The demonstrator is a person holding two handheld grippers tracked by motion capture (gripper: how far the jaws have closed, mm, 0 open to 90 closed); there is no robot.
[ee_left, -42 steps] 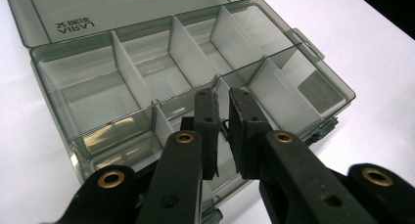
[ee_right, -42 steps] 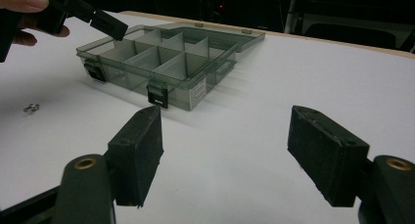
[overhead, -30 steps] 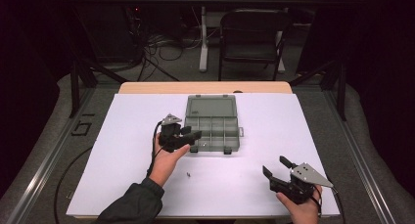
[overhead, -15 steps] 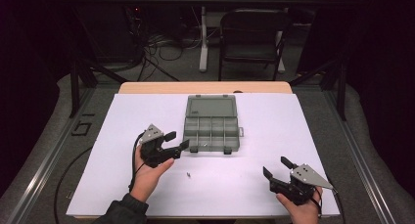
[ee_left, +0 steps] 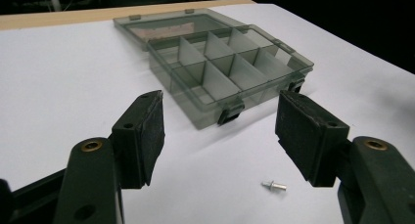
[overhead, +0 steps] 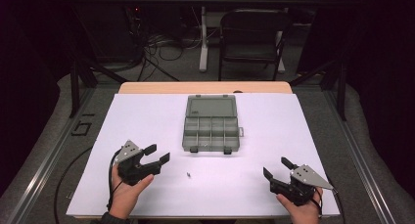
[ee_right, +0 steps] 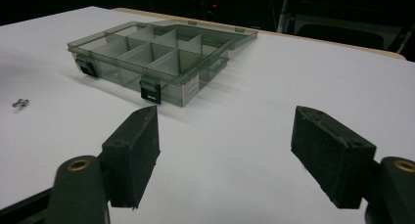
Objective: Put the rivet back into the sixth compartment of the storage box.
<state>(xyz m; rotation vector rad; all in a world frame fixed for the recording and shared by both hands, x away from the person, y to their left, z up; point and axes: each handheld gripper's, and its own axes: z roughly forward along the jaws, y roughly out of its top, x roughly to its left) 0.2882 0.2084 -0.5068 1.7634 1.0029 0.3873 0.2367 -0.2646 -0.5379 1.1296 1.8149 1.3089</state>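
Screw on White Table, Both Grippers Released

Screw first: a small silver metal screw (overhead: 188, 174) lay on its side on the white table top (overhead: 147, 116), alone on bare surface. In the left gripper view the small silver metal screw (ee_left: 274, 186) showed a short shank with a wider head, bright against the table, and sat low between the two black jaws, nearer the jaw on that picture's right, touching neither. In the right gripper view it appeared far off at the left edge (ee_right: 20, 103), too small to tell more.

The left gripper (overhead: 157, 153) was held in the person's left hand (overhead: 126, 194) near the table's front left. Its jaws had just been opening and stood wide apart with nothing between the pads; the screw lay just to its right in the high view, near but clear of it.

The right gripper (overhead: 277, 168), in the person's right hand (overhead: 303, 212) at the front right, also stood released, its jaws spread and holding nothing, well apart from the screw.

Beyond the screw, toward the middle of the table, sat a translucent smoky-grey plastic compartment box (overhead: 210, 131), its lid lying open flat behind it, its dividers forming two rows of cells, with two dark latches on the near wall.
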